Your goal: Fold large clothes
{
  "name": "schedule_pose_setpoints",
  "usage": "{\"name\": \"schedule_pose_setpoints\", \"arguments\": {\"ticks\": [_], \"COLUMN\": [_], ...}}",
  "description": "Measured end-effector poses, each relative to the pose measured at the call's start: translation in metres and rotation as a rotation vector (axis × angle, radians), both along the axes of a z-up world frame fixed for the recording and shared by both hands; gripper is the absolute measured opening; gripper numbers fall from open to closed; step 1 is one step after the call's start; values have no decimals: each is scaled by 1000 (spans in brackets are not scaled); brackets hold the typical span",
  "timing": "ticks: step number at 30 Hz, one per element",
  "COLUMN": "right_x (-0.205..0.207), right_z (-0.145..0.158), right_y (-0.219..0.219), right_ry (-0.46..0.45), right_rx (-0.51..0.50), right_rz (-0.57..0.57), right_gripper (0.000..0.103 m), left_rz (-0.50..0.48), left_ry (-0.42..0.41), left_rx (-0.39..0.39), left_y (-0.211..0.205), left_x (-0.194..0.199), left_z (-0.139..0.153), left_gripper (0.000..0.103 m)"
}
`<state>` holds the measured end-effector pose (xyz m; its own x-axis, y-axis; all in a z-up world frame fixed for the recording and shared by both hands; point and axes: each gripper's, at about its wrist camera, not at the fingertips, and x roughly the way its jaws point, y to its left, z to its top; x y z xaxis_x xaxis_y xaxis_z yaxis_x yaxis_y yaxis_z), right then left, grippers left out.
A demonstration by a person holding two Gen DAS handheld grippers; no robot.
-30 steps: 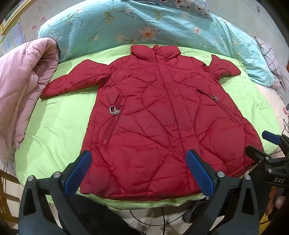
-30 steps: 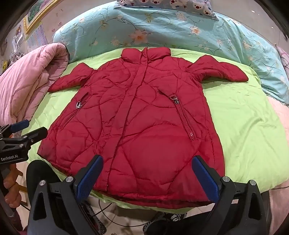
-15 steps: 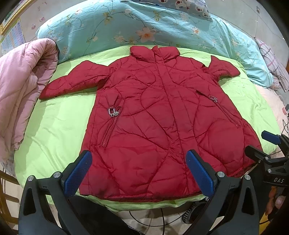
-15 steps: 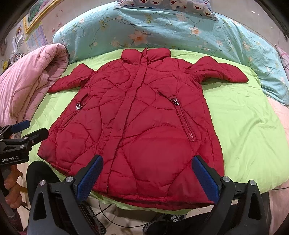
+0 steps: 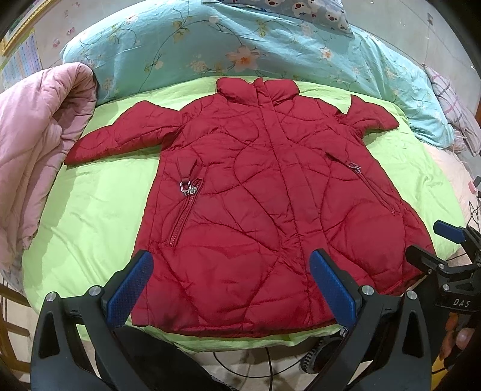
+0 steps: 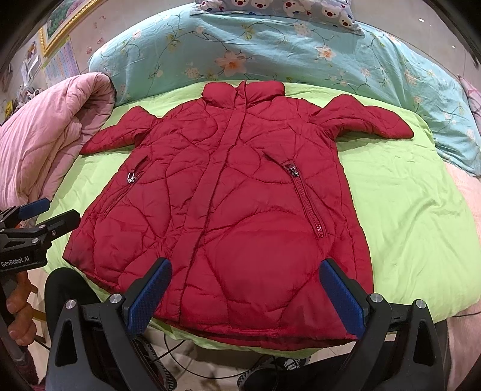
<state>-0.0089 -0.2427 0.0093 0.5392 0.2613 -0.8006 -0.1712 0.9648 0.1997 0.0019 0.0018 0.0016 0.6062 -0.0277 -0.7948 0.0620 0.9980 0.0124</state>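
A red quilted coat (image 5: 258,192) lies flat, front up, on a lime-green sheet (image 5: 90,216), collar at the far side, both sleeves spread outward. It also shows in the right wrist view (image 6: 228,204). My left gripper (image 5: 231,285) is open and empty, hovering above the coat's hem near its left half. My right gripper (image 6: 245,294) is open and empty above the hem's right half. Each gripper shows at the edge of the other's view: the right gripper (image 5: 445,249), the left gripper (image 6: 42,216).
A pink quilt (image 5: 33,144) is bunched at the left of the bed. A blue floral duvet (image 5: 240,51) lies along the far side, with a bear-print pillow (image 6: 276,9) behind. Cables (image 5: 270,364) lie on the floor below the bed's near edge.
Both grippers have moved slightly forward and lower toward the coat's hem. The coat has not moved. Both grippers stay open.
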Motion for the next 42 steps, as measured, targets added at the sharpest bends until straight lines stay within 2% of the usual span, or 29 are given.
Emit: {"name": "schedule_pose_setpoints", "arguments": {"ticks": [5, 11, 22, 27, 34, 42], "right_x": [0, -1, -1, -1, -1, 3], "right_z": [0, 0, 2, 2, 2, 3], "right_y": [1, 2, 2, 2, 2, -1], "right_ry": [-1, -4, -7, -7, -7, -10], "right_rx": [-1, -2, -1, -1, 1, 3], "right_rz": [1, 4, 2, 1, 1, -5], "right_gripper": [99, 99, 99, 99, 99, 99], "left_rz": [-1, -3, -9, -9, -11, -19], "left_ry": [6, 5, -58, -24, -26, 31], "left_rx": [49, 36, 59, 45, 49, 11], "left_y": [-1, -1, -3, -4, -4, -5], "left_x": [1, 1, -2, -1, -1, 6], "left_z": [0, 0, 3, 2, 2, -3], "left_gripper": [103, 103, 103, 103, 103, 103]}}
